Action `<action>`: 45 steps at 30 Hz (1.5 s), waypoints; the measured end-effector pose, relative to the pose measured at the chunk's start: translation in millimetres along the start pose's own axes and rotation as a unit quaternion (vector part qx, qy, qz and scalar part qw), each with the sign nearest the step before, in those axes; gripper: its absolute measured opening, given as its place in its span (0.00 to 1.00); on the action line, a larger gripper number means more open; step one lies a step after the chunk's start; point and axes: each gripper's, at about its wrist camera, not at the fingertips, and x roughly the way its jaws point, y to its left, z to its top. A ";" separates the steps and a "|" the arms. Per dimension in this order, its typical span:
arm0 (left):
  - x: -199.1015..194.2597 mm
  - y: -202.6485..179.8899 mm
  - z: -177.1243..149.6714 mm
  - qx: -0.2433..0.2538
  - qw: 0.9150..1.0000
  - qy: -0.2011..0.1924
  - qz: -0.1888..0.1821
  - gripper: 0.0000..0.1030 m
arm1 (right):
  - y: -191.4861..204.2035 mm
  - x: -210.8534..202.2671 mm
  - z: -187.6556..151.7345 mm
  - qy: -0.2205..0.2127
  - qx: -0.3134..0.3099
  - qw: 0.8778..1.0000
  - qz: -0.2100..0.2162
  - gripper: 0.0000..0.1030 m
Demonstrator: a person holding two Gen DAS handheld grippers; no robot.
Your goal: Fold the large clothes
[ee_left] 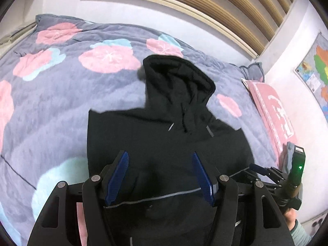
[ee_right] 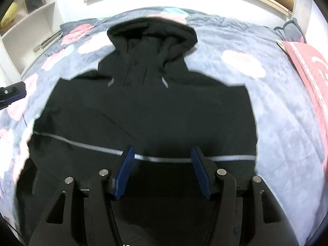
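A black hooded jacket (ee_left: 155,135) (ee_right: 143,110) lies spread on the bed, with its hood (ee_left: 178,75) (ee_right: 151,32) pointing toward the headboard. A grey reflective stripe (ee_right: 86,144) runs across its lower body. My left gripper (ee_left: 160,154) hovers over the jacket's lower part, open, its blue pads (ee_left: 117,176) wide apart and nothing between them. My right gripper (ee_right: 162,148) is also open above the stripe, gripping nothing. In the left wrist view the right gripper (ee_left: 266,171) shows at the right edge, held by a hand (ee_left: 291,215). Part of the left gripper (ee_right: 12,94) shows at the right wrist view's left edge.
The jacket rests on a grey-blue quilt (ee_left: 61,106) (ee_right: 276,123) with pink and teal flowers. A pink pillow (ee_left: 274,110) (ee_right: 307,65) lies at the right. A slatted headboard (ee_left: 205,4) and a wall map (ee_left: 315,67) are behind, white shelves (ee_right: 30,26) at the left.
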 end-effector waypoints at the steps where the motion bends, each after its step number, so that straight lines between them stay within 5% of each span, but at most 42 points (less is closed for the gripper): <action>1: -2.5 -4.3 9.5 -0.001 1.000 0.001 -0.003 0.64 | -0.7 -6.1 11.2 0.001 0.001 1.000 0.001 0.58; 10: -21.8 -37.1 94.3 0.017 1.000 -0.002 0.010 0.64 | -23.4 -39.5 112.5 -0.001 0.049 0.999 0.022 0.58; 16: -0.1 -42.3 143.4 0.024 0.999 -0.011 0.034 0.67 | -49.6 -25.3 165.9 0.007 0.092 0.995 0.032 0.59; 28: 179.6 -1.7 203.8 -0.002 0.998 0.048 0.050 0.67 | -86.1 104.9 236.5 0.050 0.094 0.994 0.014 0.59; 37: 264.1 25.2 214.1 -0.021 0.995 0.071 0.072 0.67 | -99.5 199.0 264.0 0.083 0.099 0.991 0.015 0.59; 38: 271.6 27.2 215.0 -0.018 0.994 0.067 0.083 0.67 | -98.0 209.5 265.4 0.089 0.097 0.991 0.018 0.47; 39: 277.1 29.0 216.0 -0.014 0.993 0.062 0.097 0.61 | -94.4 216.3 266.7 0.095 0.091 0.991 0.022 0.33; 40: 281.0 32.2 217.4 -0.013 0.992 0.060 0.107 0.27 | -90.6 222.8 267.5 0.100 0.080 0.992 0.018 0.20; 41: 284.9 40.4 220.0 -0.025 0.993 0.068 0.096 0.12 | -90.2 223.8 268.2 0.093 0.072 0.993 0.003 0.12; 45: 241.9 71.9 219.5 -0.105 0.993 0.035 -0.033 0.09 | -118.8 181.5 262.4 0.029 0.123 0.991 0.053 0.06</action>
